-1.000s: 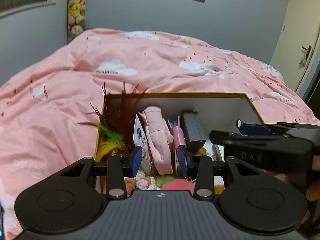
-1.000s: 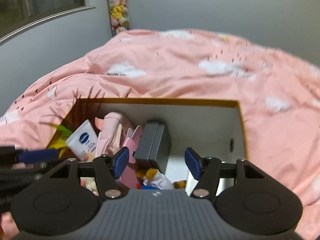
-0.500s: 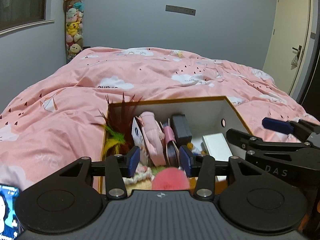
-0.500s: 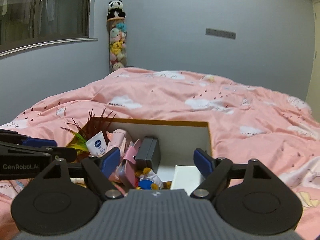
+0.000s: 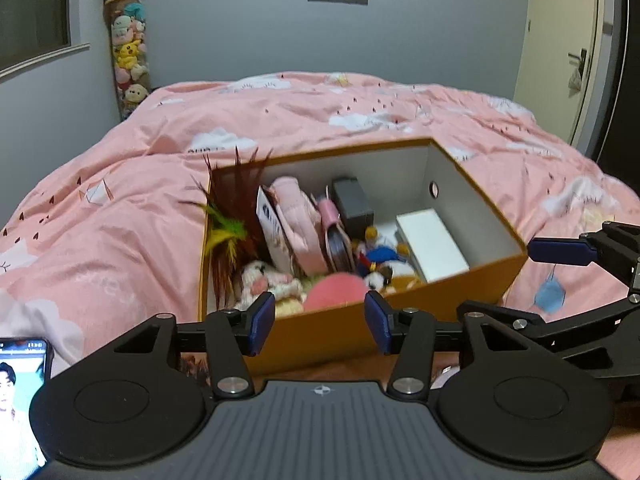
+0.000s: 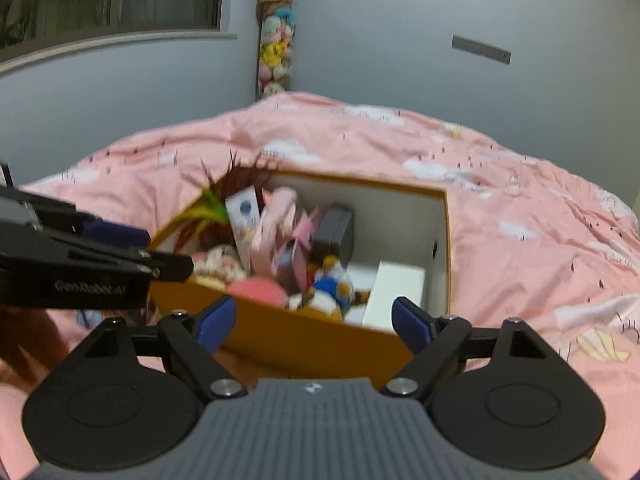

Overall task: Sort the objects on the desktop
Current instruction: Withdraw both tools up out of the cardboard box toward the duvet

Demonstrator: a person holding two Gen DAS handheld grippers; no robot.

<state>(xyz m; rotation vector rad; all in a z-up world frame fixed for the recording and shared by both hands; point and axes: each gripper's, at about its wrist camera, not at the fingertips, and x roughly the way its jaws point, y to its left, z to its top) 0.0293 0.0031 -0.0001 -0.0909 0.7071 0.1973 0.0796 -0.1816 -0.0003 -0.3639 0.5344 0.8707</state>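
Observation:
An orange cardboard box (image 5: 448, 292) with a white inside sits on the pink bed; it also shows in the right wrist view (image 6: 304, 340). It holds feathers (image 5: 232, 216), a pink pouch (image 5: 296, 220), a grey case (image 5: 352, 206), a white flat box (image 5: 432, 244), plush toys (image 5: 272, 284) and a pink ball (image 5: 336, 294). My left gripper (image 5: 320, 322) is open and empty, just in front of the box's near wall. My right gripper (image 6: 314, 322) is open and empty, in front of the box, and shows at the right of the left wrist view (image 5: 560, 252).
The pink cloud-print duvet (image 5: 120, 208) surrounds the box. A phone with a lit screen (image 5: 20, 392) lies at the lower left. A column of plush toys (image 5: 126, 48) hangs in the wall corner. A door (image 5: 560, 60) is at the right.
Both grippers have pulled back and up from over the box, so its whole near wall now shows. Both stay open and empty.

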